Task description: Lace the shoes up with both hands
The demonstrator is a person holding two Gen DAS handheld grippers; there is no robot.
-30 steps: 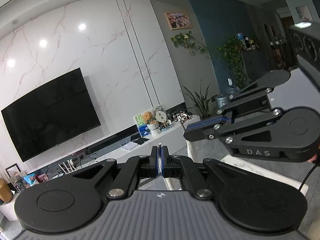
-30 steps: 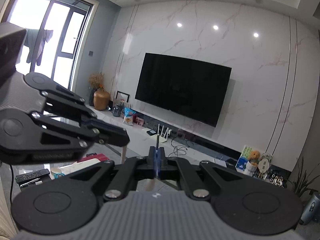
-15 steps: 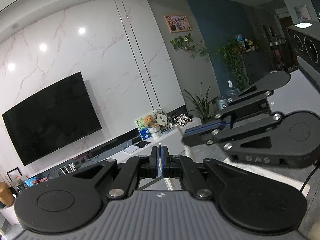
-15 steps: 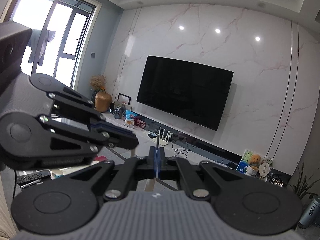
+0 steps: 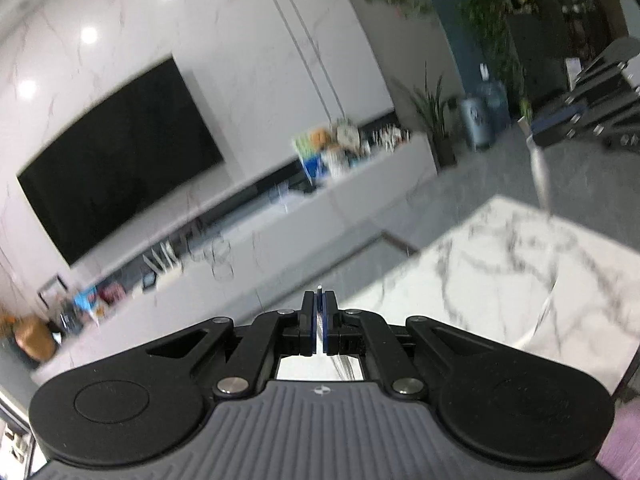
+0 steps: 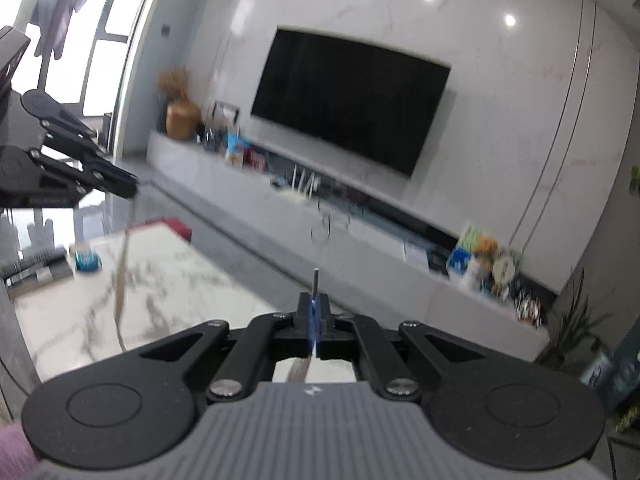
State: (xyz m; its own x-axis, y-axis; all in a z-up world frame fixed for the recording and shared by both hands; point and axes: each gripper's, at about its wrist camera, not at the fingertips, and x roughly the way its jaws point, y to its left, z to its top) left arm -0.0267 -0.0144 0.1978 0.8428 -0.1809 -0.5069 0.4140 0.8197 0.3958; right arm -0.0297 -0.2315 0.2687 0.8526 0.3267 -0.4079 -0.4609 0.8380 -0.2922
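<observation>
Hand-held gripper, left (image 5: 319,312) and right (image 6: 315,312): each clamped shut on a stiff lace tip (image 6: 315,278), limp lace (image 6: 120,276) trailing over table (image 5: 500,264); shoe unseen; grip best at tips.

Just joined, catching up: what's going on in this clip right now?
A person holds a gripper in each hand over a marble table in a living room. The left gripper is shut on a shoelace tip, and the right gripper is shut on the other tip. Laces trail down toward the table. No shoe is in view, and both frames are blurred.
</observation>
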